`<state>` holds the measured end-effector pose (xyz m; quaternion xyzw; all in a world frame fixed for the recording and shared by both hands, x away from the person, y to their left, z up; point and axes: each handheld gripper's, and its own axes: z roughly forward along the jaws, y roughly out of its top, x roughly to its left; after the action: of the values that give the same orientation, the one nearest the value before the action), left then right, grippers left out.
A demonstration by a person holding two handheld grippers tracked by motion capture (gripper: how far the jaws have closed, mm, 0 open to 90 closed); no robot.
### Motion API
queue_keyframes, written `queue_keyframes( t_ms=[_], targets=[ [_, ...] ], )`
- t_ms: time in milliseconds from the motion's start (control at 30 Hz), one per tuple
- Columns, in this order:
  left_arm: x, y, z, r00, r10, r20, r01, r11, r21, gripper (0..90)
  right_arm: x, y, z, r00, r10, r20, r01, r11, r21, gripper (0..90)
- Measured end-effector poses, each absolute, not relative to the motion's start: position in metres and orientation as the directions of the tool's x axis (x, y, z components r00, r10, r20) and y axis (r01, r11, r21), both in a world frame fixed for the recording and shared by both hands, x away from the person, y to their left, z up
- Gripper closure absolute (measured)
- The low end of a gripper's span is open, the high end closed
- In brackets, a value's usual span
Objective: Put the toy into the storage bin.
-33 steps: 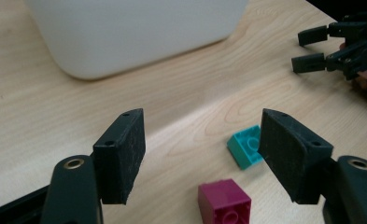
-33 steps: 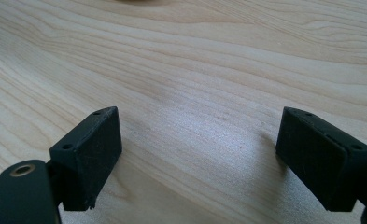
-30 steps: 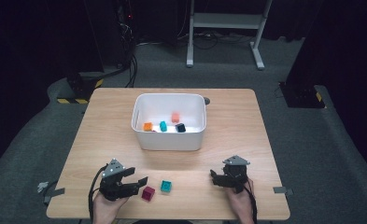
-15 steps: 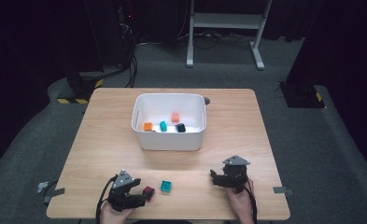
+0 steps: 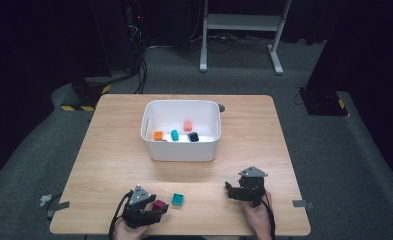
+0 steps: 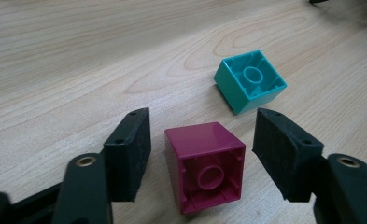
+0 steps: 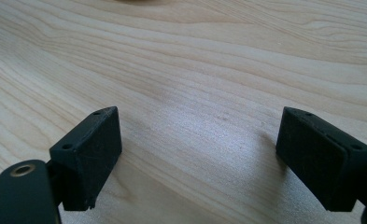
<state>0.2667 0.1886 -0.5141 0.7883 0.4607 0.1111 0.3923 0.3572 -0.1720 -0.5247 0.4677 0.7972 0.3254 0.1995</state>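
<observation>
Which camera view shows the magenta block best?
The left gripper view: the magenta block lies close up on its side, hollow underside toward the camera, between the left gripper's closing jaws, with gaps on both sides. In the high view it is a small spot by that gripper. The right gripper view shows bare table.

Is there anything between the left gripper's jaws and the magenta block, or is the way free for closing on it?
Nothing visible stands in the way. The magenta block sits between the left gripper jaws, which have just been closing, with a bare gap on each side. The teal block lies apart, beyond the jaws, on the table.
</observation>
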Motion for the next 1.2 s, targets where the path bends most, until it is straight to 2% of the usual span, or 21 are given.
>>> queue_keyframes(
  t_ms=[300, 467, 1200],
  targets=[
    [0.266, 0.185, -0.516, 0.564, 0.806, -0.181, 0.632, -0.28, 0.722, 53.1, 0.357, -0.172, -0.525, -0.483, 0.875, -0.014, 0.616, 0.351, 0.705, 13.9],
    [0.267, 0.184, -0.515, 0.568, 0.804, -0.178, 0.627, -0.281, 0.727, 56.4, 0.357, -0.172, -0.525, -0.483, 0.876, -0.014, 0.616, 0.351, 0.705, 14.0],
    [0.269, 0.187, -0.501, 0.576, 0.797, -0.184, 0.613, -0.271, 0.742, 58.1, 0.357, -0.172, -0.525, -0.483, 0.875, -0.014, 0.616, 0.351, 0.705, 14.0]
  ],
)
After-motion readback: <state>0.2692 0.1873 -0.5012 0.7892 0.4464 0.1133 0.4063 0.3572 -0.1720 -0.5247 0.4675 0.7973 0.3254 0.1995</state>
